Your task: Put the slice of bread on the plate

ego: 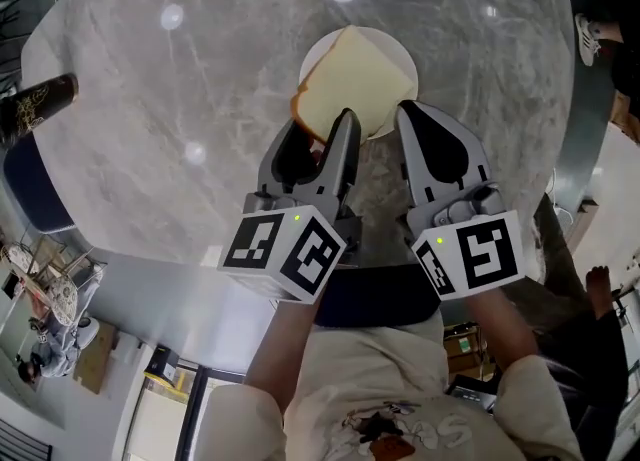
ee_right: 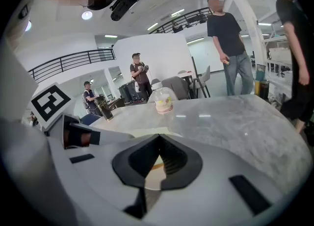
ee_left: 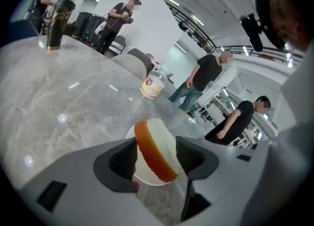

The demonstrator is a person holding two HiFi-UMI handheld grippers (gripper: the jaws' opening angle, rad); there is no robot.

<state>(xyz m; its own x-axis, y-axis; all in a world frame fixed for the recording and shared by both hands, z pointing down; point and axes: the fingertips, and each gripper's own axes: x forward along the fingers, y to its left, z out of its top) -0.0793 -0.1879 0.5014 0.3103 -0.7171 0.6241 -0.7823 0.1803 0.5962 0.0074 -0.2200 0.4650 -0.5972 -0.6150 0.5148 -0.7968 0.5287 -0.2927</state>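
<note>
Bread slice (ego: 360,79) lay tilted over the white plate (ego: 398,47), which sat between the middle of the desk (ego: 150,99) and its near edge. The far part of the slice rested on the plate, while its near crust stood raised between the jaws of my left hand-held gripper (ego: 322,134). Those jaws stood apart, one pad on each side of the slice, and as far as I could judge neither pressed on it. My right hand-held gripper (ego: 412,114) hung just beside it on the right, jaws together and empty. I judged the step in hand to be the release. Doing it well meant opening wide enough for the crust to drop free, then drawing the left hand-held gripper straight back toward the near edge without dragging the slice off the rim. The right one needed only to stay clear, since nudging the plate was the risk.
</note>
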